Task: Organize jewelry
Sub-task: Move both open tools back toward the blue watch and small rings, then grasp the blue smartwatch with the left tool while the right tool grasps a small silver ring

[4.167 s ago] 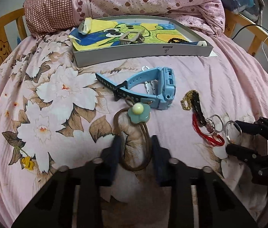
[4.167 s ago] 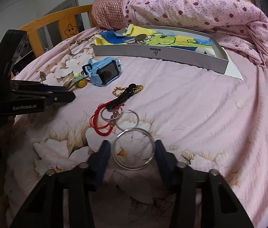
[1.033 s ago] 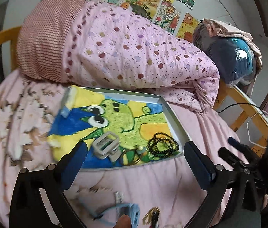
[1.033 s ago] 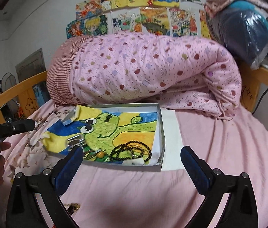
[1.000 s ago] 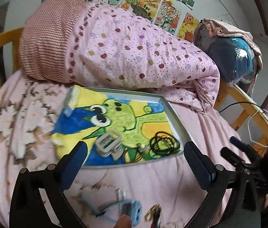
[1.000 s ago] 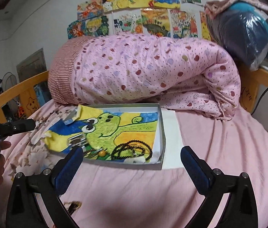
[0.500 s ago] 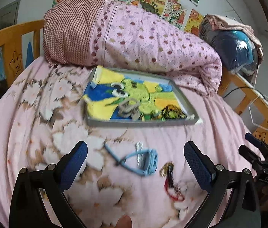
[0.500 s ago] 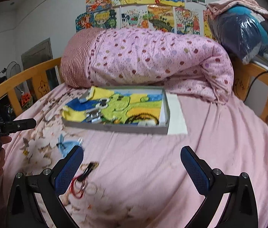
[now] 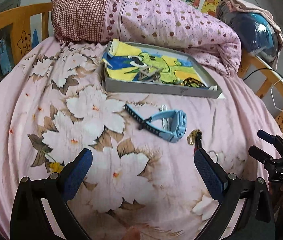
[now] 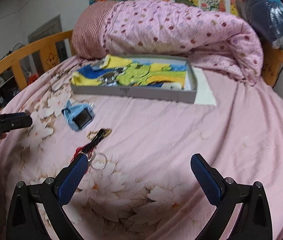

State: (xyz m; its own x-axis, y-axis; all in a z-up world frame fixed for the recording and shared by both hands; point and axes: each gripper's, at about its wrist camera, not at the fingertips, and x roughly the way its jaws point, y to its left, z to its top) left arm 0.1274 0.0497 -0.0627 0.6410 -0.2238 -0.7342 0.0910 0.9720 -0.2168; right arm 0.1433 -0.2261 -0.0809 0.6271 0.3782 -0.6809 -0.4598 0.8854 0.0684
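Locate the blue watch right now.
The blue watch lies on the floral bedsheet, in front of the grey tray and left of the gold chain; both wrist views show it.

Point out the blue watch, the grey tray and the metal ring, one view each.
blue watch point(image 9: 178, 125): left wrist view, on the watch body.
grey tray point(image 10: 133, 92): right wrist view, on the front wall.
metal ring point(image 10: 99, 161): right wrist view, on the rim.
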